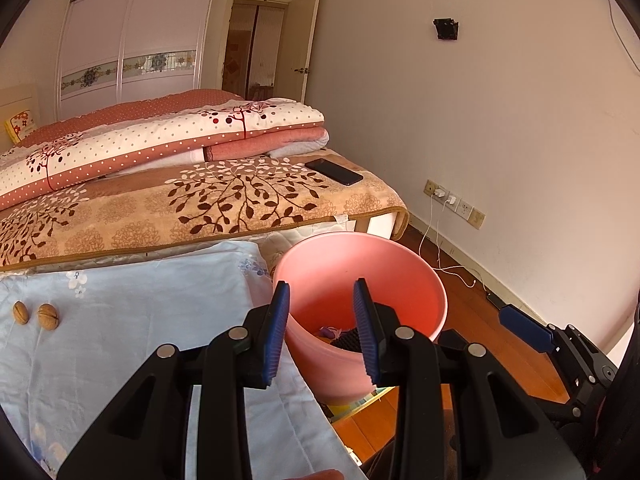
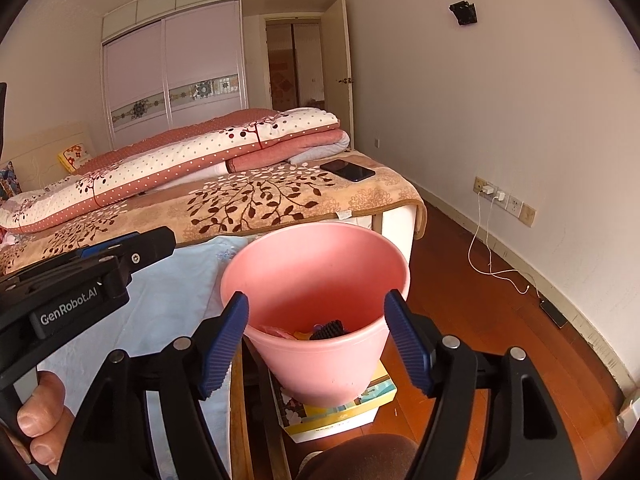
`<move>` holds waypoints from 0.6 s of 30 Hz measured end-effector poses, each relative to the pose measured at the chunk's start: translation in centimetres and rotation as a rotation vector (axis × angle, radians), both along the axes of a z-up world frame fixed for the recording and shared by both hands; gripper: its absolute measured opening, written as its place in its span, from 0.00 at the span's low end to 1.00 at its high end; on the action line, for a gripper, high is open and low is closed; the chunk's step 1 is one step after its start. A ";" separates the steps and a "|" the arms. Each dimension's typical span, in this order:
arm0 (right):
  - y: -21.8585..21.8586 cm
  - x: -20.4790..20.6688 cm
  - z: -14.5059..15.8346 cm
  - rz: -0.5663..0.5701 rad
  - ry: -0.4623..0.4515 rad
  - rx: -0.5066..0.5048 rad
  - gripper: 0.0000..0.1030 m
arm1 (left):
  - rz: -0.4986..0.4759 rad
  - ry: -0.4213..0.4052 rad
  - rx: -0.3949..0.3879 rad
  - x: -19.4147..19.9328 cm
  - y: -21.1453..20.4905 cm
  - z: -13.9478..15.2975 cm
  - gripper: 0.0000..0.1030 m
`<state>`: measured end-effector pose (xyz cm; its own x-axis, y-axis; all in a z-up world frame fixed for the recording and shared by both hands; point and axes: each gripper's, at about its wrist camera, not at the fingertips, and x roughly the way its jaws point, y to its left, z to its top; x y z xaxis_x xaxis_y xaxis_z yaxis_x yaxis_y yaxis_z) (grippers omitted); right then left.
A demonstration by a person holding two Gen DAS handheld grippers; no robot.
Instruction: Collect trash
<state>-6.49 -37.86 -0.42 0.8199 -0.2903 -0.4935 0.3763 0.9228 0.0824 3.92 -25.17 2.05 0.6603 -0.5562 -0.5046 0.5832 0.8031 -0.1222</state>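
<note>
Now both ribbed-padded hand-held grippers [image 1: 322, 334] [image 2: 316, 344] gape empty over smooth pink bucket [image 2: 280, 264].

Home bedroom, made bed [image 1: 208, 200] with folded quilts [image 1: 160, 144], sliding-door wardrobe [image 1: 132, 40], wooden floor [image 2: 480, 280]

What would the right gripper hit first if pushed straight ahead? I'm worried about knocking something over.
Probably the pink bin: the open right gripper points at its mouth and near rim, though depth is hard to judge.
</note>
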 end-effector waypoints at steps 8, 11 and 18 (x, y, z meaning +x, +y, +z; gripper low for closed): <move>0.9 -0.3 0.6 -0.010 -0.002 -0.027 0.68 | 0.008 -0.023 -0.008 -0.8 0.9 0.5 0.32; 1.1 -0.4 0.7 -0.010 -0.002 -0.032 0.68 | 0.013 -0.028 -0.006 -1.1 1.1 0.5 0.32; 1.3 -0.5 0.9 -0.013 -0.002 -0.036 0.68 | 0.022 -0.033 0.005 -1.3 1.2 0.5 0.32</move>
